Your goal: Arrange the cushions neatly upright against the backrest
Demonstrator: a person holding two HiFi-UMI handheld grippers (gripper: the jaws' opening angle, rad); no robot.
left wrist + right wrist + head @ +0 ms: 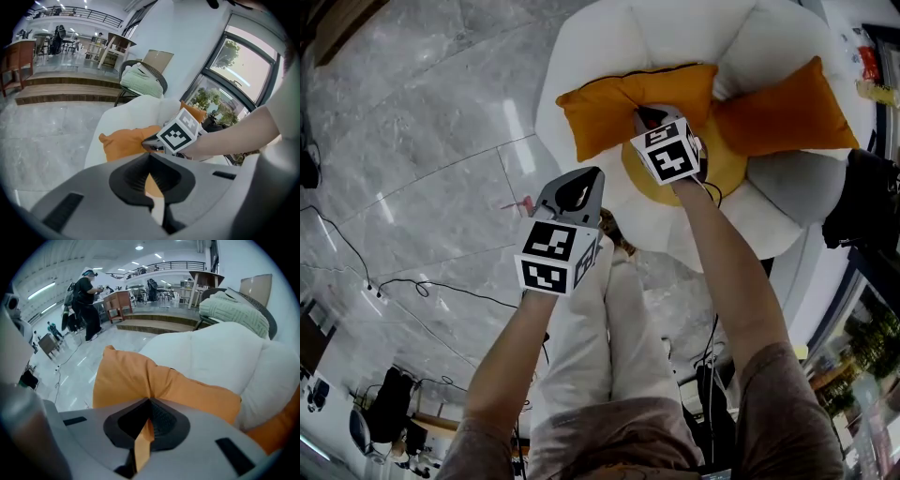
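On white chair (565,89), orange cushion (609,108) slumps below backrest (694,37), second cushion (787,112) beside it. My right gripper (649,119) pinches fold of its cover. My left gripper (577,192) hangs clear of chair, jaws pressed together, empty. Best, I judge: lift slowly, stand cushion on edge, lean it back. Thin pinch may slip.

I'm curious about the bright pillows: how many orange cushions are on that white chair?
2. One orange cushion lies toward the head view's left on the white chair, pinched by the right gripper; the other cushion lies toward the right. The arm may hide more.
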